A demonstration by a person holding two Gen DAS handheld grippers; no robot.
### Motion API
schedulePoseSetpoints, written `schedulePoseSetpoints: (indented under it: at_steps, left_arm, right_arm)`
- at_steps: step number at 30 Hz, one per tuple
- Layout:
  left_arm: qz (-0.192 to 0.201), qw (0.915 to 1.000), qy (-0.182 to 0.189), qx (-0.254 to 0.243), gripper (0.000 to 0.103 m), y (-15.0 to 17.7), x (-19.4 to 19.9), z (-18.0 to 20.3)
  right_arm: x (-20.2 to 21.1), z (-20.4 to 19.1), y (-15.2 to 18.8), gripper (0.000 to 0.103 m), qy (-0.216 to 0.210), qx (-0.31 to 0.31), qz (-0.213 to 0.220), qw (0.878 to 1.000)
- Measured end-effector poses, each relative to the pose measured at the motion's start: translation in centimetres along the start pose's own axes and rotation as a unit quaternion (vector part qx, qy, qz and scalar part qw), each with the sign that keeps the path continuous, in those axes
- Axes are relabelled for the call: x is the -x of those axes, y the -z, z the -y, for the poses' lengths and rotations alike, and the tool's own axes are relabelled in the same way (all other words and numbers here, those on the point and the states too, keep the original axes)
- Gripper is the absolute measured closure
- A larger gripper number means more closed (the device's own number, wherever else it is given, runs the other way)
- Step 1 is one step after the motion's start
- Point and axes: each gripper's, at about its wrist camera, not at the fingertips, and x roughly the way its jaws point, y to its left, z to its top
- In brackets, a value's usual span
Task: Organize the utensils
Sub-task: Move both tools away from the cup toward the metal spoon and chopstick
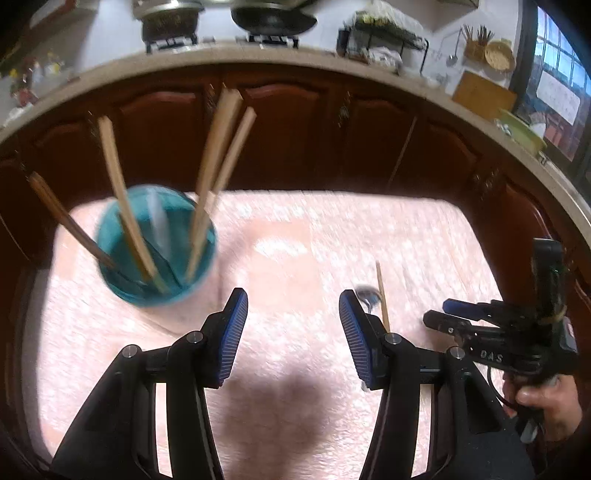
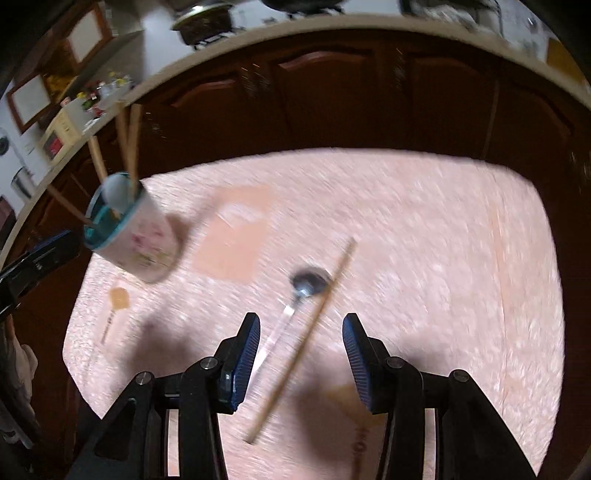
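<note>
right wrist view, chopstick (image 2: 306,338) and spoon (image 2: 295,302) between open right tool (image 2: 299,363)

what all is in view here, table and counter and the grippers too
pale cup with teal inside: one, on the pink table's left side
wooden chopsticks in the cup: several, tan and one darker brown, standing tilted
loose wooden chopstick: one, tan, lying on the table
metal spoon: one, silver, lying beside the loose chopstick
pink patterned tablecloth: one, covers the table
dark red-brown cabinets: a row, behind the table
pots on burners: two, dark, on the counter
left gripper: black with blue pads, open, empty
right gripper: same, open over spoon and chopstick
hand: one, holding the right gripper
</note>
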Motion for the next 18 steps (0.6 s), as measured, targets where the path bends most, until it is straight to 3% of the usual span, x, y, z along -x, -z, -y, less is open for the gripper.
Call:
schedulePoseSetpoints:
  at_steps: [6,15,18]
  left_arm:
    - [-0.06,0.9974,0.04,0.004,0.052,1.2,-3.9,1.0]
    - [-0.102,0.9918,0.075,-0.02,0.052,2.1,-7.5,2.4]
    - [-0.114,0.9891,0.089,-0.027,0.052,2.1,-9.0,3.2]
  right_arm:
    - [-3.7,2.5,0.7,0.061,-0.01,-0.027,-0.028,0.999]
    - [-10.4,4.3,-5.0,0.075,-0.025,-0.092,-0.05,0.994]
    - [-12.1,4.6,-6.0,0.092,-0.009,-0.086,-0.056,0.995]
